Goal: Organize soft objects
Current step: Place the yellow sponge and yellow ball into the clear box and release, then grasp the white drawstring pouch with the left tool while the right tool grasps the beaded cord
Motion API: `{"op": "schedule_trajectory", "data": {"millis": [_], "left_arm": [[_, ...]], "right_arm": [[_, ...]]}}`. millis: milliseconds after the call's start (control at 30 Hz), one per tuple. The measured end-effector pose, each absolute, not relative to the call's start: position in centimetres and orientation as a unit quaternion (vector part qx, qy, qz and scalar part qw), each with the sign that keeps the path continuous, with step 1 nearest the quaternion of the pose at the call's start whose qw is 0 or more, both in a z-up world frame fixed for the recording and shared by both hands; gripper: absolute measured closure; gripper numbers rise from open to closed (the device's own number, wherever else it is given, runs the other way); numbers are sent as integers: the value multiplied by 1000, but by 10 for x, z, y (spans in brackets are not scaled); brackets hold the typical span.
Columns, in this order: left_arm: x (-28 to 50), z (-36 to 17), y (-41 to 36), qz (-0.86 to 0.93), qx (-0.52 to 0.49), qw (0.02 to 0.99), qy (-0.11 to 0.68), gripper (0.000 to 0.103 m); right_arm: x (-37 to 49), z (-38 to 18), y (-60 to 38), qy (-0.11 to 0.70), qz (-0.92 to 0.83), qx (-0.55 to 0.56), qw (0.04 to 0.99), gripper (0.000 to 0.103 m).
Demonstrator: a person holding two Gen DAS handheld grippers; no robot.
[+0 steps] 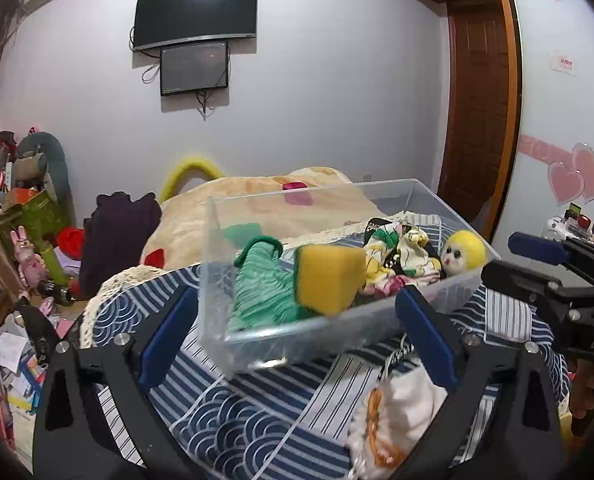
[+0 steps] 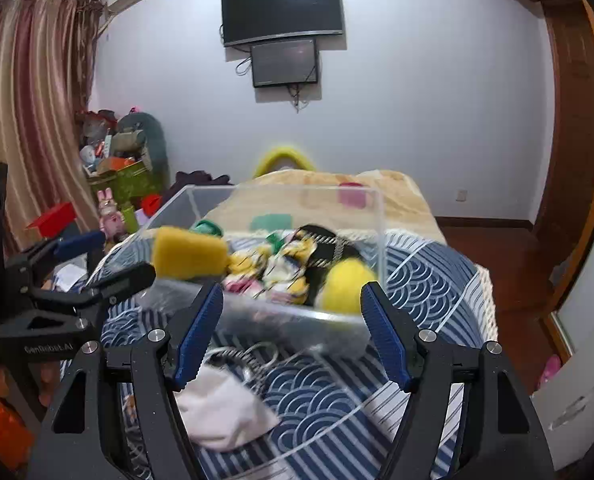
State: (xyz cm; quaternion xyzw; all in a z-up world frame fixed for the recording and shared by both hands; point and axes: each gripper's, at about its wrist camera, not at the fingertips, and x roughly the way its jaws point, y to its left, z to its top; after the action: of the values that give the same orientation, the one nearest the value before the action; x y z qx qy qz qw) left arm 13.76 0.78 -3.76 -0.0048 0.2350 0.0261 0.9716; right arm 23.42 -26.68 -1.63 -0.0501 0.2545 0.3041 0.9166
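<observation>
A clear plastic bin (image 1: 377,196) stands on a blue patterned cloth on the bed. Inside lie a green knitted item (image 1: 261,292), a yellow-and-green sponge (image 1: 331,278), floral fabric (image 1: 401,252) and a yellow-haired doll head (image 1: 463,252). The sponge looks blurred and tilted at the bin's near rim. My left gripper (image 1: 297,320) is open and empty just before the bin. My right gripper (image 2: 293,320) is open and empty before the bin (image 2: 281,196); the sponge (image 2: 191,254) and doll head (image 2: 347,286) show there. A white cloth (image 1: 401,412) lies on the bed near both grippers and shows in the right wrist view (image 2: 221,412).
A beige blanket (image 1: 233,208) covers the bed beyond the bin. Cluttered boxes and toys (image 1: 29,216) stand at the left. A dark garment (image 1: 117,236) hangs beside the bed. A wooden door (image 1: 481,92) is at the right. My right gripper (image 1: 545,264) shows in the left wrist view.
</observation>
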Motion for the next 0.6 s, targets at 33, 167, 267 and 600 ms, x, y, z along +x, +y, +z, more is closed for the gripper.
{"op": "schedule_trajectory", "data": {"millis": [33,167,267,600], "left_arm": [[133,-39,9,26,-6,971,237,1],[123,-50,9,15,-16,965,261,1],[117,-66,5,5,-22,960,281,1],[118,-111,-29,-49,-21,936,347,1]], "right_arm": [[232,-17,-266,256,308,-50,915,34],[222,-30,-262,270,317,-60,907,34],[221,-46,-261,293,317,-65,899,34],[226,-88,-281,356,285,-71,887,34]]}}
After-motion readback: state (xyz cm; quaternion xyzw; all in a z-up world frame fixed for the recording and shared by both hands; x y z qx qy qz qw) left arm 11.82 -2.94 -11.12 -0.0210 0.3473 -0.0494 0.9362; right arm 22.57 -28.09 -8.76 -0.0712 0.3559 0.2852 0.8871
